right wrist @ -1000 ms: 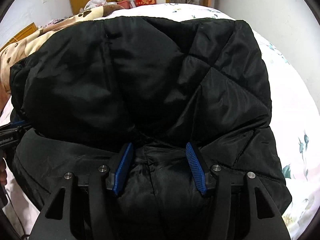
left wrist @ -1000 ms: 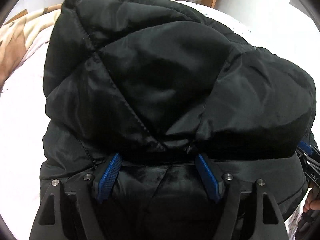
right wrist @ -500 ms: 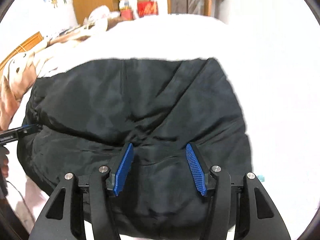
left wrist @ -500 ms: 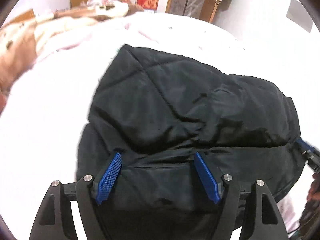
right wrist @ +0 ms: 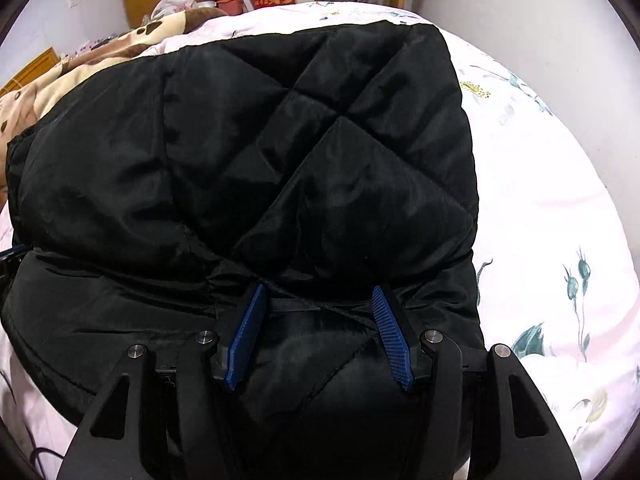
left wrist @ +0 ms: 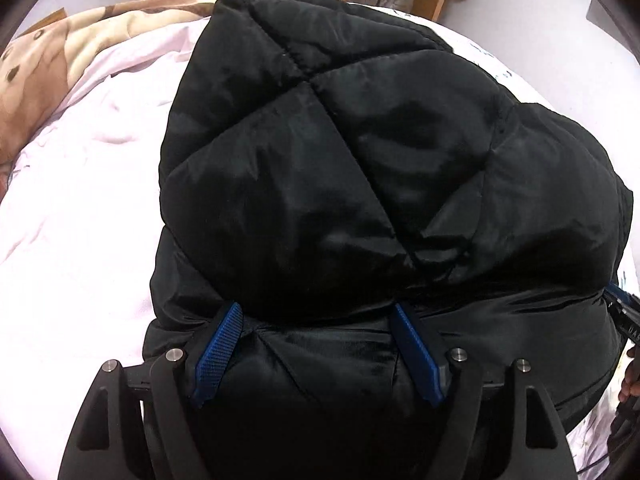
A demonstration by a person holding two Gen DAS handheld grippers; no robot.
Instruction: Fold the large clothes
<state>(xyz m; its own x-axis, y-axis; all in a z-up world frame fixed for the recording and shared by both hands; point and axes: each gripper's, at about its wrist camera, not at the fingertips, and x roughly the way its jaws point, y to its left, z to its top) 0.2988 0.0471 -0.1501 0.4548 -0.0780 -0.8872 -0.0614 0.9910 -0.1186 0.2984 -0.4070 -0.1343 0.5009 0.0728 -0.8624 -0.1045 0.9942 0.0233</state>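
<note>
Black quilted jacket [left wrist: 360, 184] lies bundled on the bed sheet [left wrist: 80, 208], doubled over itself. Left gripper [left wrist: 316, 316] and right gripper [right wrist: 318, 294] stand with jaws apart, bulging cloth between them, unclamped. Best press both evenly against the sheet, flattening the fold.

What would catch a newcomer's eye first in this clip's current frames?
A big black quilted jacket fills the middle of both views, lying on a pale floral bedsheet. The left gripper and right gripper show blue pads spread wide over its near edge.
</note>
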